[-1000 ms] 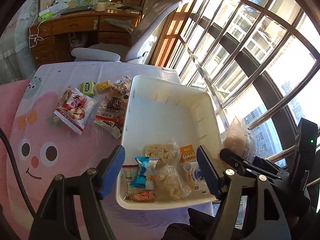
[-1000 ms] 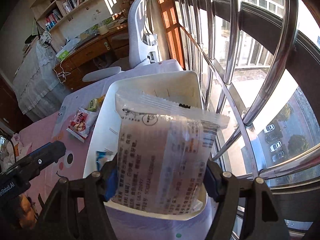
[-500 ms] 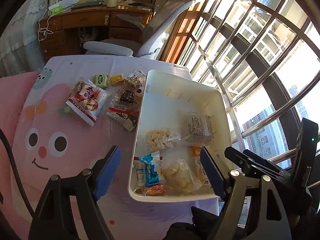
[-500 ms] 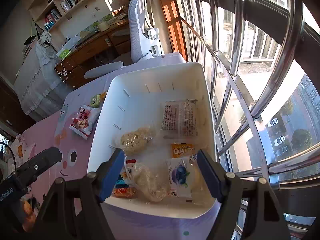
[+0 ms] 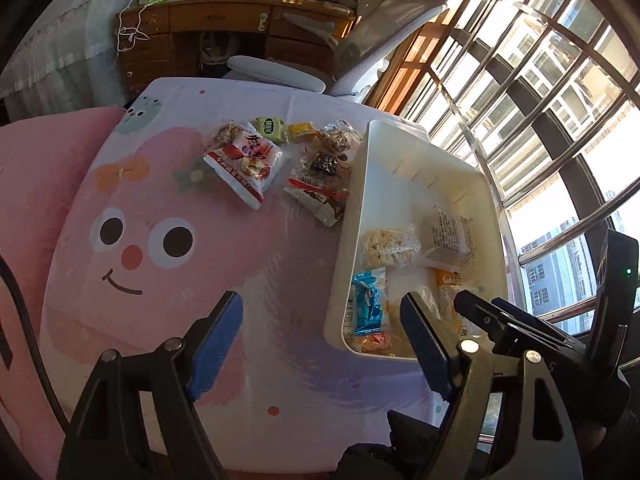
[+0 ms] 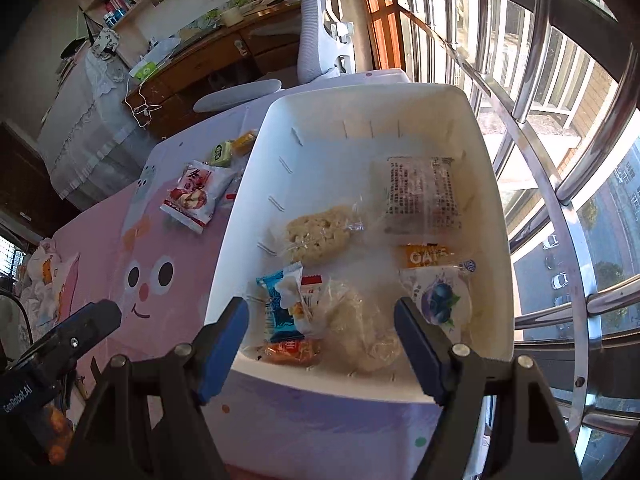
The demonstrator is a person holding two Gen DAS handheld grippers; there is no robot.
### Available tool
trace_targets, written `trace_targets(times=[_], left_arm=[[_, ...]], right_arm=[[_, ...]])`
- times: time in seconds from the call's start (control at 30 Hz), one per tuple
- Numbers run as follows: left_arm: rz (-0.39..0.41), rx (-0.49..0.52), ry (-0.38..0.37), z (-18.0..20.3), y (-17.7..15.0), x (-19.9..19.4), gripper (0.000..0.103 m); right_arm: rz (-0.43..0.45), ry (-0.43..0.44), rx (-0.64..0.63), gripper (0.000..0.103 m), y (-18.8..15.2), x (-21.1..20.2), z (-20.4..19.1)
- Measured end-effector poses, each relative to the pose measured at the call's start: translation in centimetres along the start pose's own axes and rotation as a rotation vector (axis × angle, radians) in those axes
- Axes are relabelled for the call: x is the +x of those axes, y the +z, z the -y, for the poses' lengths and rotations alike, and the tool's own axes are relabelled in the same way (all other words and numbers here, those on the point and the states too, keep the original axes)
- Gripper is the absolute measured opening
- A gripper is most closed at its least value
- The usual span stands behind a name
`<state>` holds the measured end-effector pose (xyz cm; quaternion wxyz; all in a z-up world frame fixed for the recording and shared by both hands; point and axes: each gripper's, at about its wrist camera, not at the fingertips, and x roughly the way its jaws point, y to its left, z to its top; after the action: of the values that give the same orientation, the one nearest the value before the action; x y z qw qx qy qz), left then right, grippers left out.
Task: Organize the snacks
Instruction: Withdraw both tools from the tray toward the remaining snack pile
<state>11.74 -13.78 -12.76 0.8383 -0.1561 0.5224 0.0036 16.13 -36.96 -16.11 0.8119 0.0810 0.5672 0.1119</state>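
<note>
A white bin (image 5: 416, 160) (image 6: 492, 216) stands on the right of the table and holds several snack packets, among them a clear printed packet (image 6: 420, 196) (image 5: 450, 234), a rice cake (image 6: 316, 232) and a blue packet (image 5: 368, 300). Several loose snacks lie on the cloth left of the bin: a red-and-white bag (image 5: 246, 160) (image 6: 194, 194), a green packet (image 5: 269, 128) and a dark packet (image 5: 324, 164). My left gripper (image 5: 320, 332) is open and empty above the cloth by the bin's near corner. My right gripper (image 6: 320, 332) is open and empty above the bin's near end.
The table wears a pink cartoon-face cloth (image 5: 160, 248). A grey office chair (image 5: 360, 60) and a wooden desk (image 5: 224, 28) stand behind it. A railed window (image 5: 540, 100) runs close along the bin's right side.
My right gripper opened and dropped the clear printed packet into the bin, where it now lies. My left gripper has shifted left, away from the bin, toward the loose snacks.
</note>
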Motion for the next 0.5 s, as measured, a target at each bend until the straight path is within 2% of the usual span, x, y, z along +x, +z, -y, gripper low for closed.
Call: trace_targets(times=[0.23, 0.5], left_arm=[[-0.021, -0.035, 0.017, -4.7, -0.9, -1.1, 0.08], [-0.039, -0.041, 0.019, -10.6, -0.2, -2.5, 0.08]], right_arm=[[-0.028, 0.002, -0.003, 0.076, -1.3, 1.0, -3.7], [-0.029, -0.003, 0.01, 0.076, -2.6, 1.8, -8.9]])
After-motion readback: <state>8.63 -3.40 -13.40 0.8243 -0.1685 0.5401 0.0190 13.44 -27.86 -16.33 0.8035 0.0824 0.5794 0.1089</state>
